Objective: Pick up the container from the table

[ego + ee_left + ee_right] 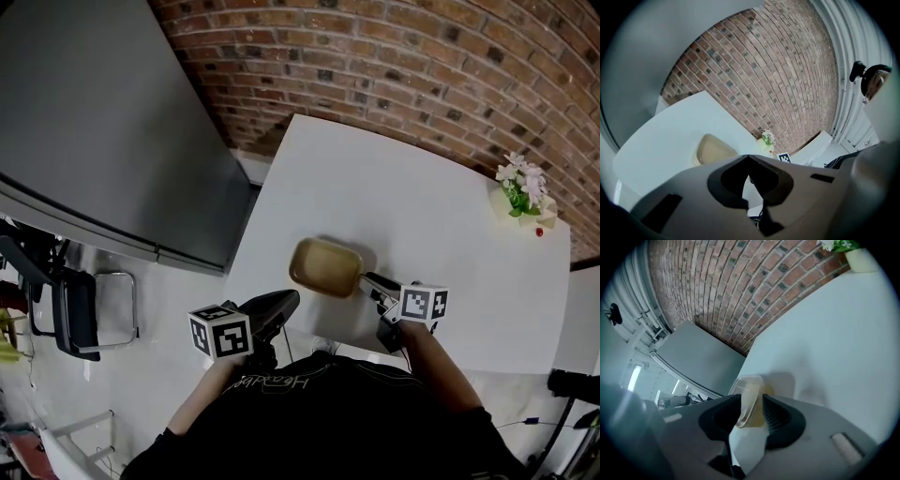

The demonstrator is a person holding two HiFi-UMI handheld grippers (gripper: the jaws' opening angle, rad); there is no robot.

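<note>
Two grippers: one person holds both at the near edge of the white table (441, 187); only the right one is at the task's thing.
Container (325, 267): a shallow tan tub with rounded corners. It rests flat on the table close to the near edge, left of centre, and is well apart from the flower pot (525, 199) at the far right.
Right gripper (368, 281): it reaches in from the right with its jaws standing wide apart and the tub's right-hand wall between them. In the right gripper view one pad lies close by the wall and the other shows a gap, so nothing is clamped.
Left gripper (292, 298): its jaws are together with nothing between them. It is held at the table's near left edge, near the tub's near left corner but apart from it.
Step in hand: lining up the grasp, as I judge it. The wall is straddled and the tub is not yet lifted.
Next move calls for: closing the right jaws squarely on that wall, pads set well below the rim. Then a straight lift that keeps the tub level.
Care needed: a one-sided hold on a thin, translucent wall will likely let the far side sag or the wall flex. A firm, deep bite matters more than speed.
</note>
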